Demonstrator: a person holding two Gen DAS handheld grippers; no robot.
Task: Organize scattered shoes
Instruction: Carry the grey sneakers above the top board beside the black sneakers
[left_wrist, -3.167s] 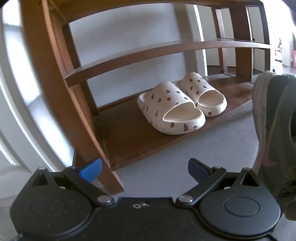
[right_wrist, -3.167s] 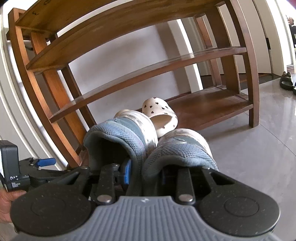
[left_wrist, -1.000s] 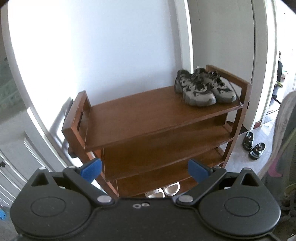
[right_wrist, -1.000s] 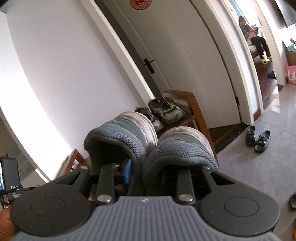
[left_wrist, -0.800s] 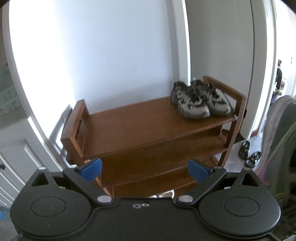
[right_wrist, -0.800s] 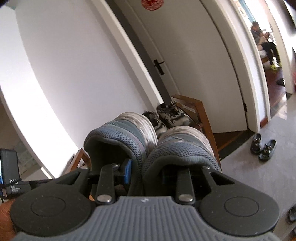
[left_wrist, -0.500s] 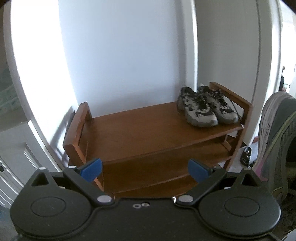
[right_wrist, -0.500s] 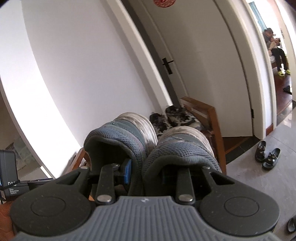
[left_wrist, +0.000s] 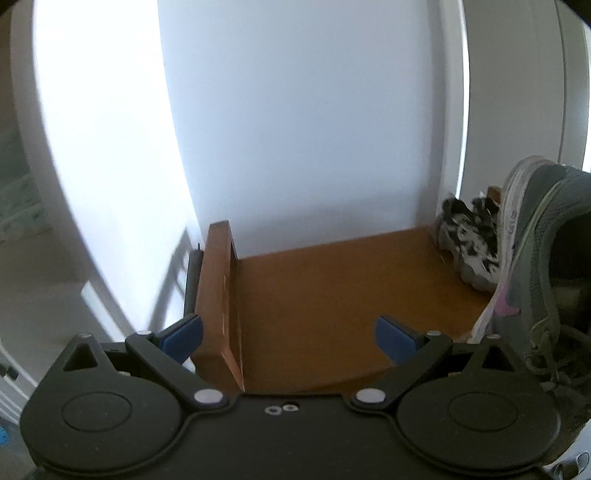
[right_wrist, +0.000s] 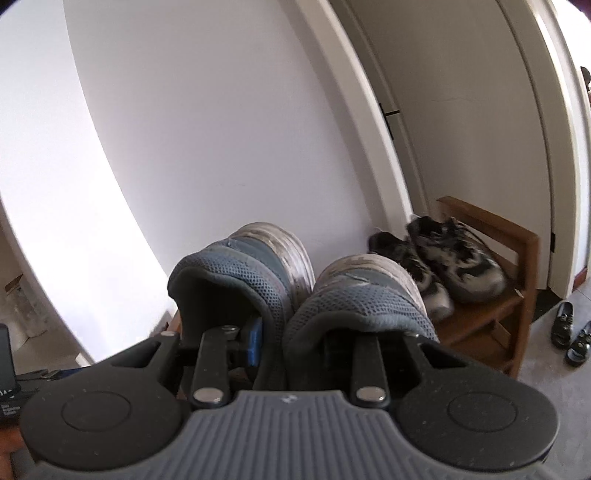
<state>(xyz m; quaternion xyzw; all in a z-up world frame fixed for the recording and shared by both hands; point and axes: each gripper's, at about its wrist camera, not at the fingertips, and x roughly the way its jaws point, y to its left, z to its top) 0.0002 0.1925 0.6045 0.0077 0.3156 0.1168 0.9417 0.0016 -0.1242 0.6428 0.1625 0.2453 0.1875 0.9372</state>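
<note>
Sneakers in grey-blue mesh, a pair (right_wrist: 295, 295) held heel-first, fill the middle of the right wrist view. The right gripper (right_wrist: 291, 347) is clenched on them: one finger goes into each shoe's opening, and the inner heel walls are pinched together between the fingers, a blue pad (right_wrist: 254, 341) showing inside the left shoe. Their worn pale soles face away from the camera, toward the white wall (right_wrist: 203, 129). Behind and to the right, a second pair of grey and black sneakers (right_wrist: 439, 266) sits on the top board of a wooden shoe rack (right_wrist: 513, 295), close to its raised end rail. A pair of small black sandals (right_wrist: 570, 338) lies on the floor beside the rack, below a white door frame.

From the left wrist view, the left gripper (left_wrist: 290, 334) is spread wide with nothing between its blue pads (left_wrist: 183, 334). It hangs above the rack's top board (left_wrist: 332, 288), near the left end rail. The held pair (left_wrist: 539, 266) juts in at the right edge, in front of the grey and black sneakers (left_wrist: 467, 236) resting on the board's far right.
</note>
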